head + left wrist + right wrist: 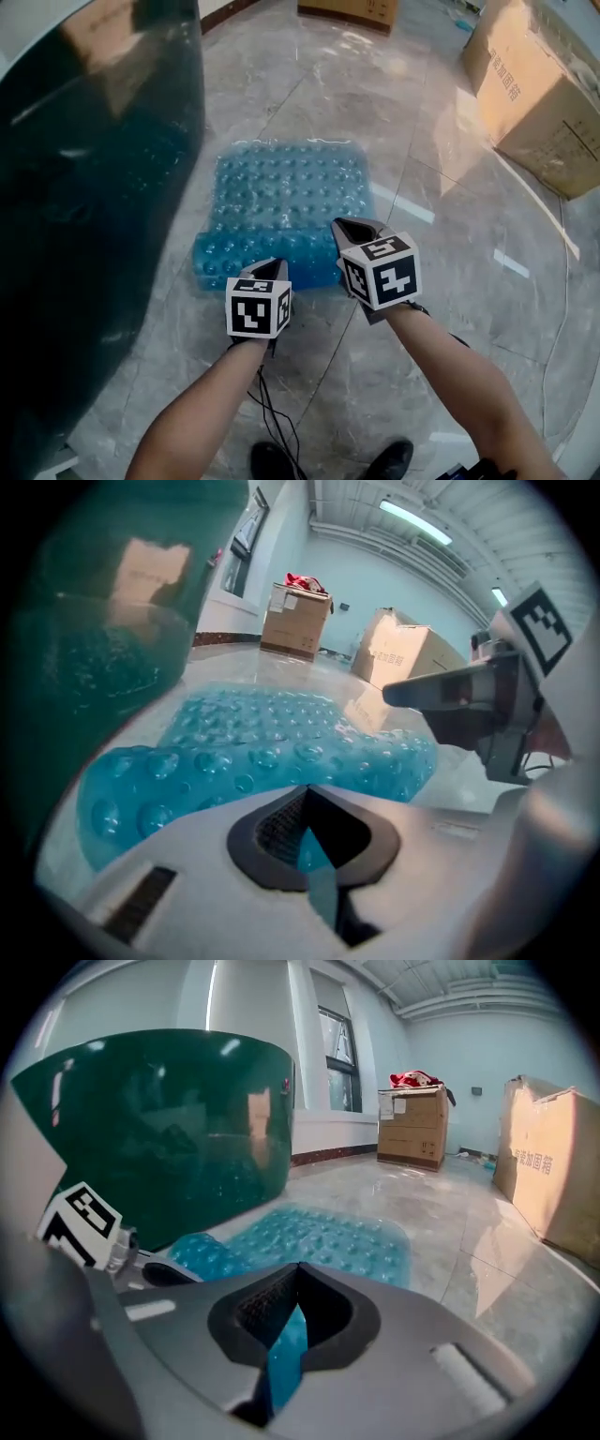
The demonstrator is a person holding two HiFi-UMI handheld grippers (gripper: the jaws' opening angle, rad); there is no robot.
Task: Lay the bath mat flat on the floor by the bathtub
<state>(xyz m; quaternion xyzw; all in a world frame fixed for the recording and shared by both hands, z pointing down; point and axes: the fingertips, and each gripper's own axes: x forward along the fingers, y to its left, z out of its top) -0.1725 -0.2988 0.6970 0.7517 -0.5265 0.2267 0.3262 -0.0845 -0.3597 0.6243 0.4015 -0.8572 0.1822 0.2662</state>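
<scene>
Both clamped: left gripper (270,270), right gripper (349,231) pinch near edge of mat (286,197), likely to pull it flat beside tub (94,187).

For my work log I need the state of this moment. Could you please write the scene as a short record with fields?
place: grey marble floor, next to a dark green bathtub
mat: blue translucent bubbled bath mat; far part lies on the floor, near edge raised
left gripper: shut on the mat's near edge
right gripper: shut on the mat's near edge
nearby: brown cardboard box, at the right, apart from the mat
task status: mat not yet fully flat
</scene>
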